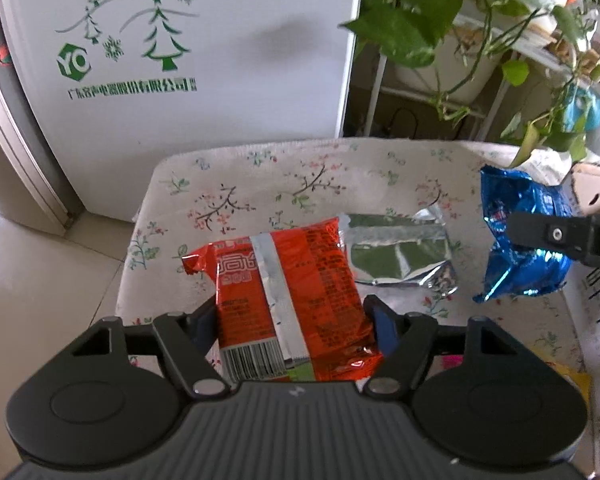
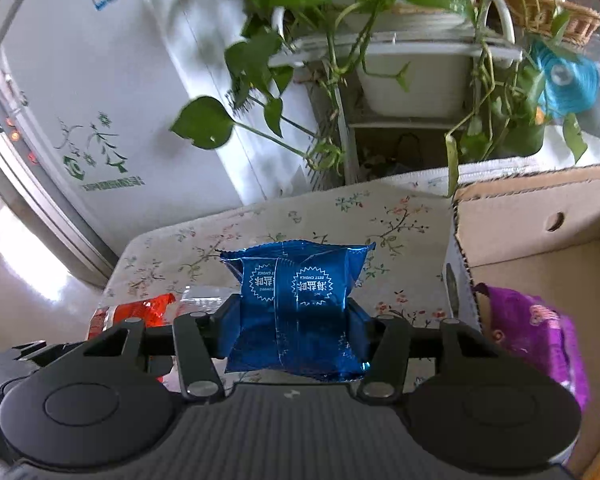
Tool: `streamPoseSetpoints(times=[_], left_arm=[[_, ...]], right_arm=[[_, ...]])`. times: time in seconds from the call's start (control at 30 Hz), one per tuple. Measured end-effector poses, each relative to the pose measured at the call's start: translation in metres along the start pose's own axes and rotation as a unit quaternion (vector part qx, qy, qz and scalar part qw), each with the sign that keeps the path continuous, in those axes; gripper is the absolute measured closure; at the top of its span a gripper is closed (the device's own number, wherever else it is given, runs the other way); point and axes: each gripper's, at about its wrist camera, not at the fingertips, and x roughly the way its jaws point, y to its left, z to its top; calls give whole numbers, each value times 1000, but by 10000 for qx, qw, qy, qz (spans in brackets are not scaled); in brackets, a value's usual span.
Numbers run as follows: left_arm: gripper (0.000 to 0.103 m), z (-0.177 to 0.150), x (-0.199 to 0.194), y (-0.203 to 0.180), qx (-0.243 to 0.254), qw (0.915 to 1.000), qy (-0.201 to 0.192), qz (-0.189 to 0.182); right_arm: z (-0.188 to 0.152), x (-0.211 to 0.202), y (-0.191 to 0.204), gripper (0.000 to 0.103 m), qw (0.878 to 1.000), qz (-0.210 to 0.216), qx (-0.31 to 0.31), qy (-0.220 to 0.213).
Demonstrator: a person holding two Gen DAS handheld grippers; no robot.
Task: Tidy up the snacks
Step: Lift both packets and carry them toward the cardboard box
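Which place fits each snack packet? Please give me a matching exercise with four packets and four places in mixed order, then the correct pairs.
Things:
1. orange packet
2. blue packet
3. silver packet
4. purple packet

Places:
A. inside the cardboard box
B. between the fingers of the right gripper
C. lying free on the flowered cloth
D. between the fingers of the left gripper

Pairs: 1-D, 2-B, 3-C, 4-A
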Motion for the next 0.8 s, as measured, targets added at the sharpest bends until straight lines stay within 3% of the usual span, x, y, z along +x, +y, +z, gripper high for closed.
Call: streamPoseSetpoints(times=[0.3,0.8], left_arm=[[30,-11,-23,-3,-294,9994,-186,-29],[30,-62,-47,-15,-533,9985,-142,-65]], right_arm=[[-16,-31,1,43,9998,65,-174,-4],[-41,-82,3,43,9993,163,-270,-202]])
